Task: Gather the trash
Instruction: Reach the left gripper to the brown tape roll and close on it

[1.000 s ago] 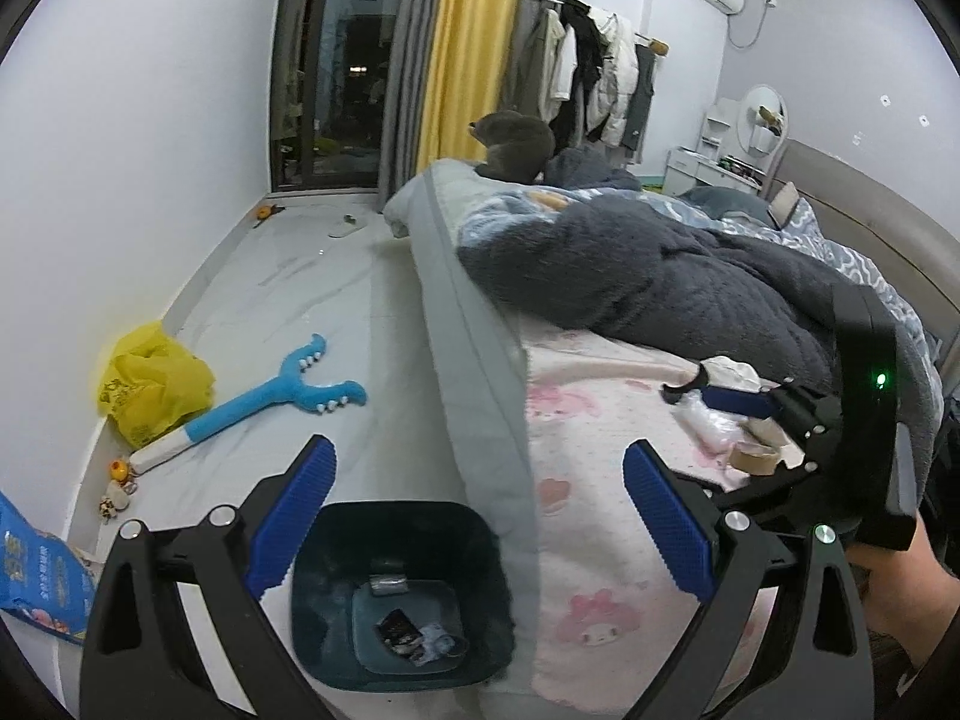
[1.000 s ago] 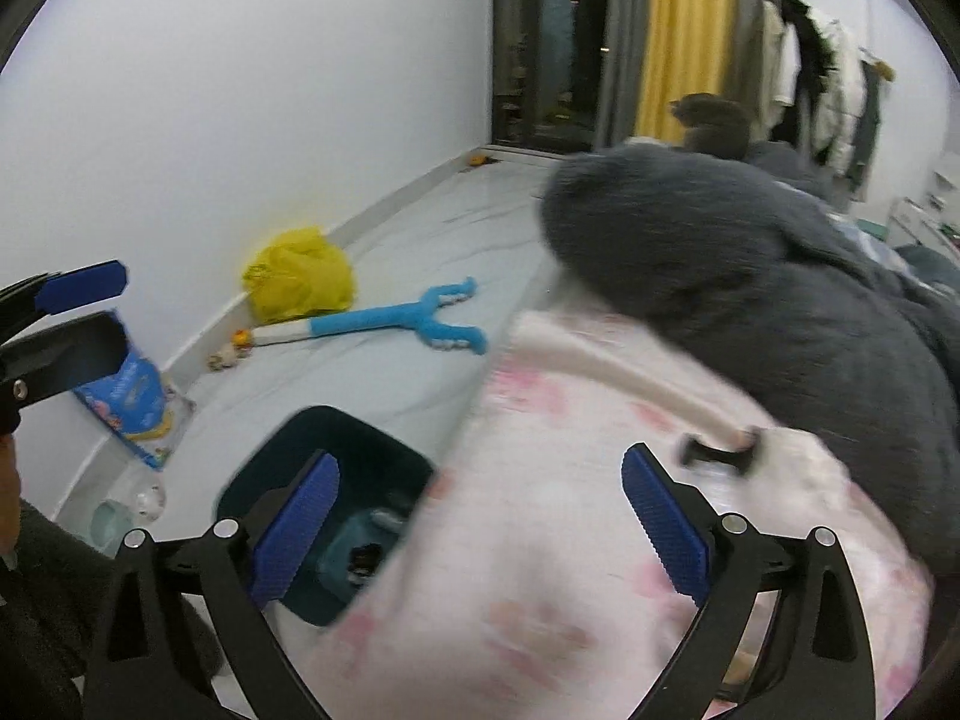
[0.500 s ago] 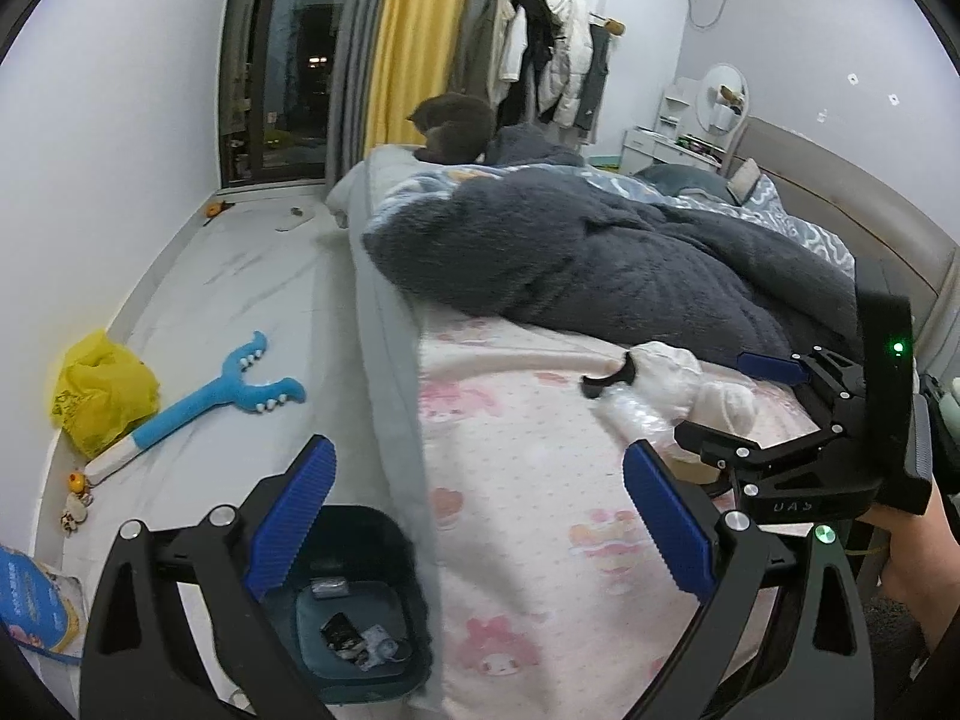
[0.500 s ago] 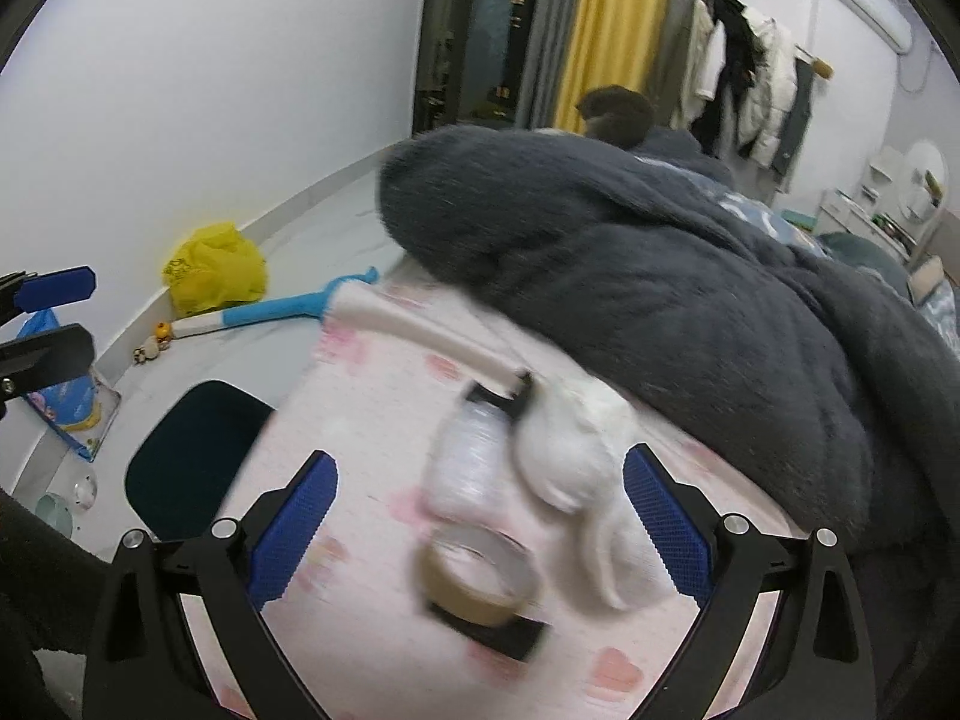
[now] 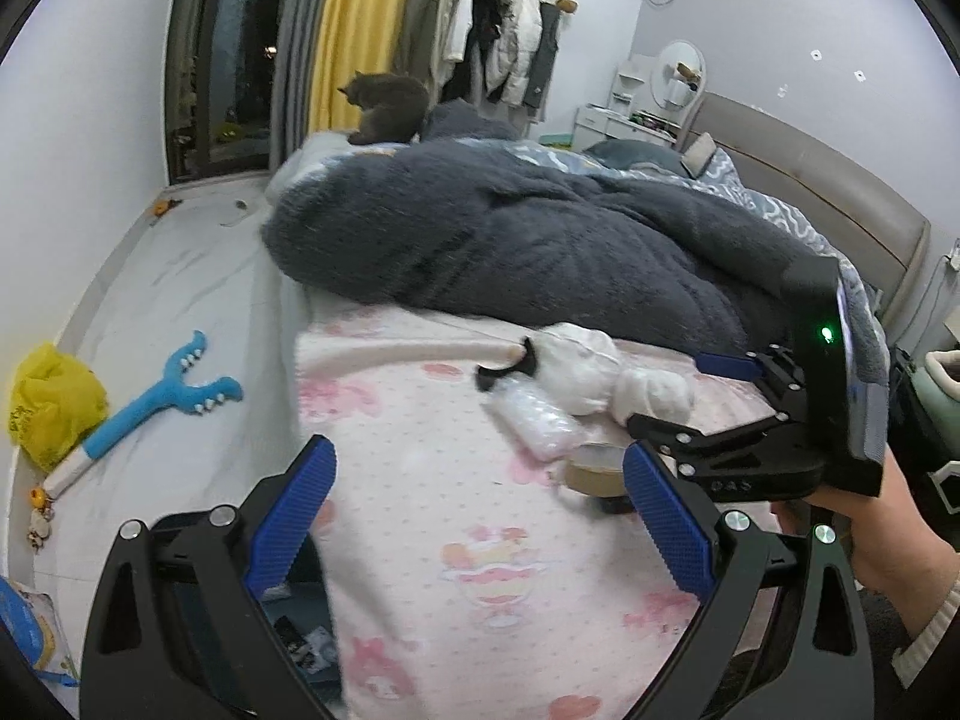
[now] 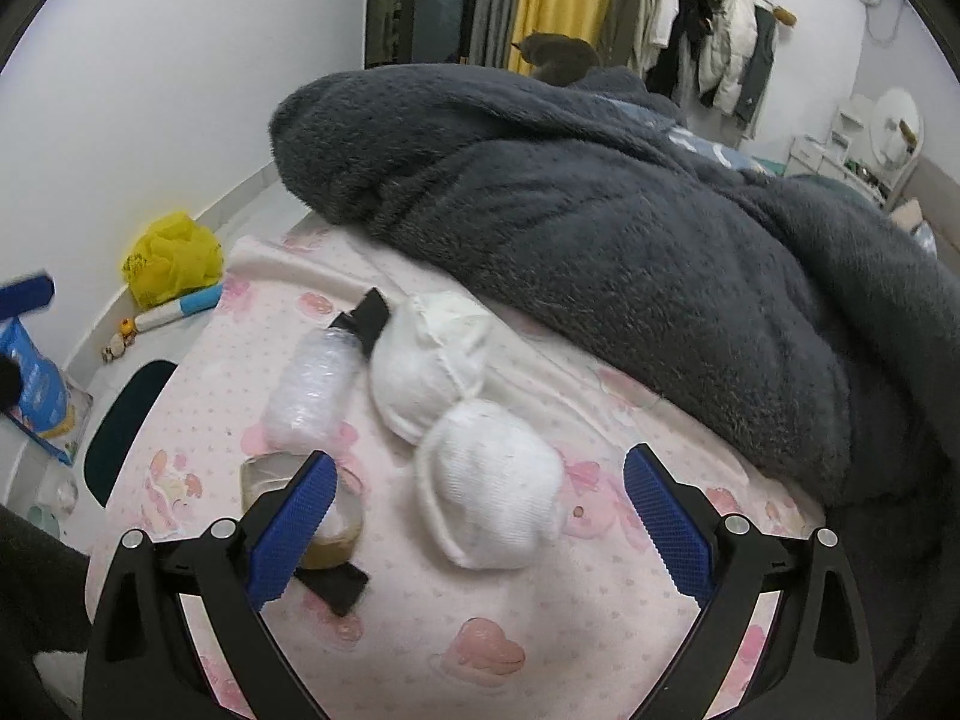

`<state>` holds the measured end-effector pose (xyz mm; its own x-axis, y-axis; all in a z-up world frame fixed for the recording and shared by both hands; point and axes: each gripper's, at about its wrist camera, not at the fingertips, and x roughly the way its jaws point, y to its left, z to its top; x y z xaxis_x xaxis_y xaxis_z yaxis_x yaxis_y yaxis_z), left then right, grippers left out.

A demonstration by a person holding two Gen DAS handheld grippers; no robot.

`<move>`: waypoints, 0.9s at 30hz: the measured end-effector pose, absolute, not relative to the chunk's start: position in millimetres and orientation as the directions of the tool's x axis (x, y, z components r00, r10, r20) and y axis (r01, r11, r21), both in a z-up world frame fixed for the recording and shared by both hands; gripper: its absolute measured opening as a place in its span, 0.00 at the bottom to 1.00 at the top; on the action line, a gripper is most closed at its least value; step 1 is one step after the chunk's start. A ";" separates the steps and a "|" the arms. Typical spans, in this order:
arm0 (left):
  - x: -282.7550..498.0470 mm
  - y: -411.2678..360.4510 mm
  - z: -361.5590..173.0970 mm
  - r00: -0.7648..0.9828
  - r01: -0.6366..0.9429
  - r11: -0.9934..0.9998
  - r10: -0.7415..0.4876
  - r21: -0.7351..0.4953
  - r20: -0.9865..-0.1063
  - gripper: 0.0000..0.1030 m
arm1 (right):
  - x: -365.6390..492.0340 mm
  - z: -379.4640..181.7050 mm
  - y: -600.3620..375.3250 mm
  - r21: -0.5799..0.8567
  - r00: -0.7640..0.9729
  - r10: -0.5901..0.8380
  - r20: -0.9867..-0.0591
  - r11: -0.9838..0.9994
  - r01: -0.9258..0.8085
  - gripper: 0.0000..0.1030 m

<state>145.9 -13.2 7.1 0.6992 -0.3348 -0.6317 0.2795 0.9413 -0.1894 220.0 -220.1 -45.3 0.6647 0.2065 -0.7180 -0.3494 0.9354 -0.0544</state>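
On the pink bed sheet (image 6: 480,630) lie a white balled sock (image 6: 489,495), a second white bundle (image 6: 426,372), a clear plastic wrap roll (image 6: 312,384), a tape roll (image 6: 324,525) and black scraps (image 6: 366,318). My right gripper (image 6: 480,516) is open and empty, straddling the near sock and just above it. My left gripper (image 5: 480,510) is open and empty over the bed edge; the same pile (image 5: 576,372) lies ahead of it. The dark trash bin (image 5: 288,630) stands on the floor below, partly hidden, with scraps inside.
A thick grey blanket (image 6: 600,210) covers the bed behind the pile, with a grey cat (image 5: 384,108) at its far end. On the floor lie a yellow bag (image 5: 51,402), a blue toy (image 5: 162,396) and a blue packet (image 6: 30,372).
Both grippers have swung from the bin and floor towards the bed. The right gripper has moved closer to the pile, now over the near sock. Both stay open.
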 end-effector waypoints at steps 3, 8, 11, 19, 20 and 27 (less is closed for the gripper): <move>148.9 -23.7 2.4 0.679 0.291 0.934 -0.354 -0.206 -0.643 0.95 | 225.8 -49.3 -226.4 -0.023 0.651 0.221 -0.726 0.939 -0.344 0.95; 154.4 -41.3 -7.2 0.643 0.312 0.927 -0.366 -0.207 -0.672 0.94 | 230.2 -54.3 -233.9 0.016 0.635 0.246 -0.732 0.938 -0.345 0.95; 156.3 -50.7 -13.2 0.620 0.330 0.920 -0.381 -0.212 -0.686 0.94 | 232.7 -56.0 -237.3 0.029 0.632 0.254 -0.732 0.939 -0.344 0.88; 164.4 -76.4 -27.7 0.575 0.373 0.909 -0.384 -0.187 -0.723 0.90 | 239.2 -61.5 -250.0 0.078 0.597 0.288 -0.748 0.933 -0.352 0.53; 165.7 -78.7 -29.8 0.568 0.374 0.909 -0.383 -0.186 -0.728 0.89 | 238.4 -60.3 -251.4 0.078 0.601 0.288 -0.746 0.933 -0.351 0.51; 174.8 -90.3 -41.7 0.540 0.374 0.906 -0.387 -0.199 -0.747 0.81 | 232.3 -53.5 -268.9 0.099 0.611 0.301 -0.732 0.934 -0.342 0.46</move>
<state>174.8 -90.3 -41.7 0.5402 -0.3874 -0.7471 0.3739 0.9058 -0.1994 232.3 -268.9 -53.5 0.6106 0.3012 -0.7325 -0.3422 0.9344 0.0989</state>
